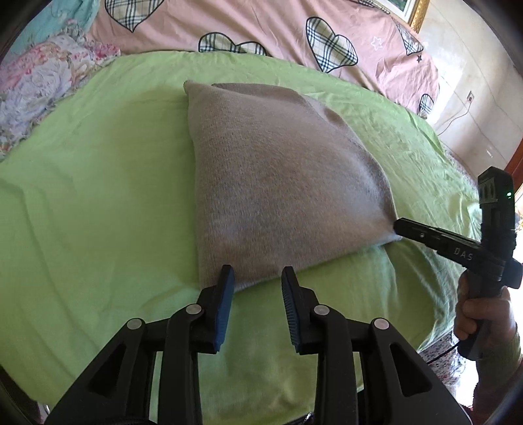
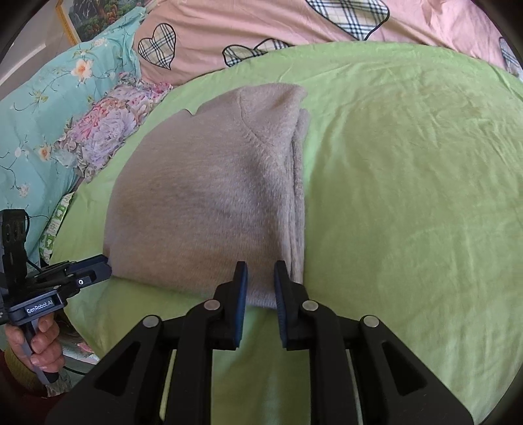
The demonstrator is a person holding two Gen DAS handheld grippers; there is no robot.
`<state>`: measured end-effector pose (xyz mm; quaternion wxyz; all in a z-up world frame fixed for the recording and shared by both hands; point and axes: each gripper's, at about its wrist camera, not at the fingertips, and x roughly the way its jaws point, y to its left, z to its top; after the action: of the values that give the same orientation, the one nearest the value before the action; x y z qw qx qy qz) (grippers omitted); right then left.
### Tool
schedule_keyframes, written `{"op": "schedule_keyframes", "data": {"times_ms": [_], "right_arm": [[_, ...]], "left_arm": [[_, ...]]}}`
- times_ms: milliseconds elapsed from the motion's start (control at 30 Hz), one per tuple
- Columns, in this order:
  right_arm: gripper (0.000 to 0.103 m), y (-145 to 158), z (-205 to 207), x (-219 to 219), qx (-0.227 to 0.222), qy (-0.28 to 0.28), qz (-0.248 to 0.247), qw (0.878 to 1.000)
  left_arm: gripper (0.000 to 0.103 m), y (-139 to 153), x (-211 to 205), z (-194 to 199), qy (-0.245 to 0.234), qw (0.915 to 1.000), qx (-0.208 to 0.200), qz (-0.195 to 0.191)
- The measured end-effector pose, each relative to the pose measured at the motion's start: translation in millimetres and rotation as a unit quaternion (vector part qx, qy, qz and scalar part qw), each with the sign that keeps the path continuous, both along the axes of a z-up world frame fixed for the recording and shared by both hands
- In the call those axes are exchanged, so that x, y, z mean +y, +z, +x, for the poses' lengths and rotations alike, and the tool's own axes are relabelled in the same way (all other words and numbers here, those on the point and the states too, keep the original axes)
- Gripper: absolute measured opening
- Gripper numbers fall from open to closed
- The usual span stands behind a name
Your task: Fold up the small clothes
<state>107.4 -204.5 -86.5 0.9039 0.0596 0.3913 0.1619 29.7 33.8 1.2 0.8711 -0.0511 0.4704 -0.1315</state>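
A beige knitted garment [image 1: 278, 176] lies folded on the green sheet [image 1: 98, 196]; it also shows in the right wrist view [image 2: 209, 202]. My left gripper [image 1: 258, 276] is open, its fingertips at the garment's near left corner, the near hem between the blue pads. My right gripper [image 2: 260, 271] is open with a narrower gap, its pads on either side of the near right corner. In the left wrist view the right gripper [image 1: 400, 229] touches that corner from the side. In the right wrist view the left gripper [image 2: 104, 266] sits at the left corner.
A pink quilt with checked hearts [image 1: 261, 29] lies behind the green sheet. A flowered blanket [image 2: 108, 130] and a teal pillow [image 2: 39, 114] lie at the left. The bed's edge and a wall with a cable [image 1: 464, 108] are at the right.
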Motion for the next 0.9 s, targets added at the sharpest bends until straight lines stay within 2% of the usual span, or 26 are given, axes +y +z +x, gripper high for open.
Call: {"op": "schedule_keyframes", "data": {"times_ms": [100, 167, 267, 367, 600, 767, 833, 900], "right_arm": [[0.018, 8, -11, -5, -0.008, -0.009, 0.006, 1.0], [0.018, 13, -18, -7, -0.013, -0.013, 0.011, 1.0], [0.023, 18, -26, -6, -0.018, -0.01, 0.016, 1.0], [0.03, 19, -34, 0, -0.022, -0.001, 0.012, 1.0], [0.03, 16, -48, 15, -0.02, 0.019, 0.006, 1.0], [0.032, 14, -52, 21, -0.019, 0.024, 0.004, 1.0], [0.038, 14, -53, 23, -0.02, 0.024, 0.003, 0.999], [0.049, 15, -54, 25, -0.024, 0.025, 0.0, 0.999]], "left_arm": [[0.036, 6, 1, -6, 0.007, 1.0, -0.003, 0.005], [0.047, 11, 3, -9, 0.014, 0.9998, -0.011, 0.008], [0.056, 14, 5, -14, 0.03, 0.9991, -0.021, 0.023], [0.056, 14, 11, -15, 0.034, 0.9987, -0.022, 0.031], [0.058, 15, 18, -24, 0.037, 0.9981, -0.023, 0.044], [0.068, 16, 22, -26, 0.053, 0.9963, -0.019, 0.065], [0.069, 16, 23, -26, 0.06, 0.9946, -0.021, 0.082], [0.072, 16, 23, -27, 0.065, 0.9927, -0.023, 0.099]]}}
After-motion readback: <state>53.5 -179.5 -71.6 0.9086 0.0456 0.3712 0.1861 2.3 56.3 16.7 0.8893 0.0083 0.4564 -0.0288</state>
